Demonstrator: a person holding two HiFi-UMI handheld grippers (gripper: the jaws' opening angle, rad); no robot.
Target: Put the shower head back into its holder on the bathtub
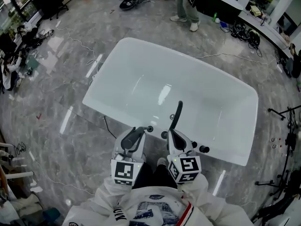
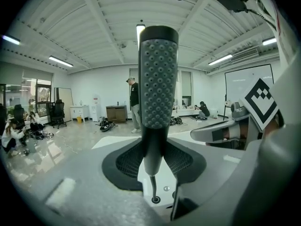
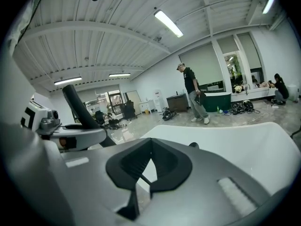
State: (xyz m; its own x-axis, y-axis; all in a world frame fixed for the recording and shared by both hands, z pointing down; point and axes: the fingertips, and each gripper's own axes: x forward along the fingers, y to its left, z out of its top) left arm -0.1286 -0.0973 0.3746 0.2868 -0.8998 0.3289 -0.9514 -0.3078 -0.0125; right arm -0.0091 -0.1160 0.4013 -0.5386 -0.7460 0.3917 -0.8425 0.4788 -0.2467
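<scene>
The shower head [image 2: 159,79] is a dark handle with a grey dotted face. It stands upright between the jaws of my left gripper [image 2: 154,150], which is shut on its narrow lower end. A thin hose [image 2: 151,185] runs from it down to a round hole [image 2: 155,199] in the white bathtub's rim. In the head view the handle [image 1: 177,111] rises over the near rim of the bathtub [image 1: 197,79], by the tips of both grippers. My right gripper [image 3: 150,147] is beside it, shut, with nothing between its pads.
Dark knobs [image 1: 204,149] sit on the tub's near rim. A person [image 1: 186,4] stands on the grey floor beyond the tub, near a black bag [image 1: 129,1]. Cables trail across the floor. Stands and tripods [image 1: 287,140] crowd the right side.
</scene>
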